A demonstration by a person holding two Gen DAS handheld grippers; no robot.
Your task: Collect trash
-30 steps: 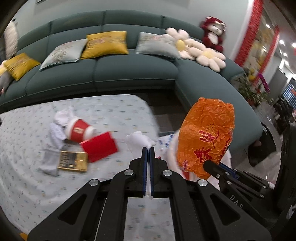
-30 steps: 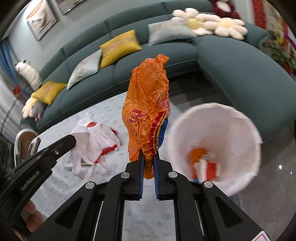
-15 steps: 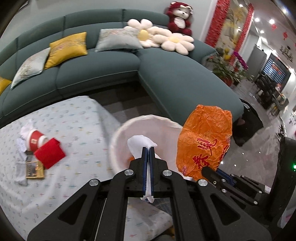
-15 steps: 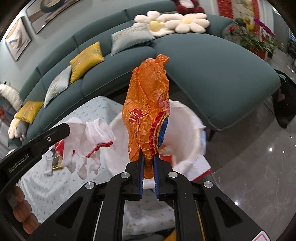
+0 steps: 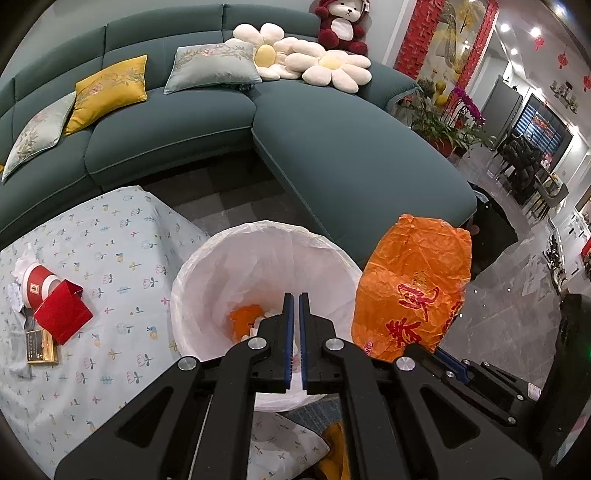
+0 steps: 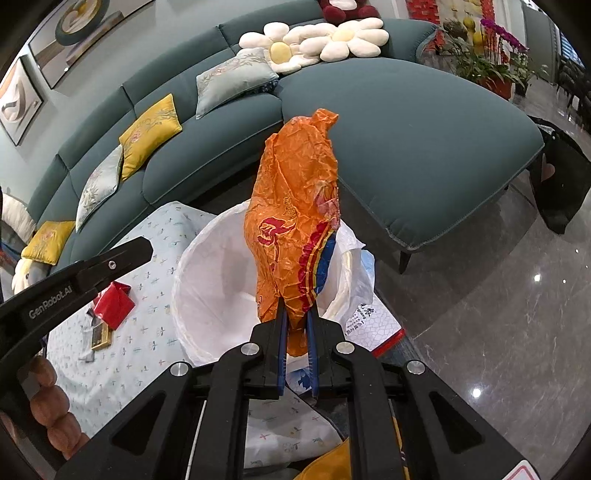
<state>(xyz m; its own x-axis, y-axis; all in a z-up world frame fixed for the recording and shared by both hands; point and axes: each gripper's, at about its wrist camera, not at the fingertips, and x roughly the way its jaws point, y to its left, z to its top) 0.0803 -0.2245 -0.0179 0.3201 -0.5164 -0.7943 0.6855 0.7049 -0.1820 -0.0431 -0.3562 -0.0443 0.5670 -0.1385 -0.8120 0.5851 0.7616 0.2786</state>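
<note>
Right wrist: "GenRobot.AI" on left gripper (image 6: 147,249)

A curved teal fabric sofa (image 5: 207,122) wraps the room beyond the fingertips — yellow and grey cushions along it, glossy grey marble floor (image 6: 498,306) to their right, ceiling spotlights glinting.

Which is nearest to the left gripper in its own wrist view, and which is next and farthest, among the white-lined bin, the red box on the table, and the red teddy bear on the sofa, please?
1. White-lined bin, directly under the left gripper.
2. Red box, on the table at the left.
3. Red teddy bear, on the sofa back, far top.
</note>
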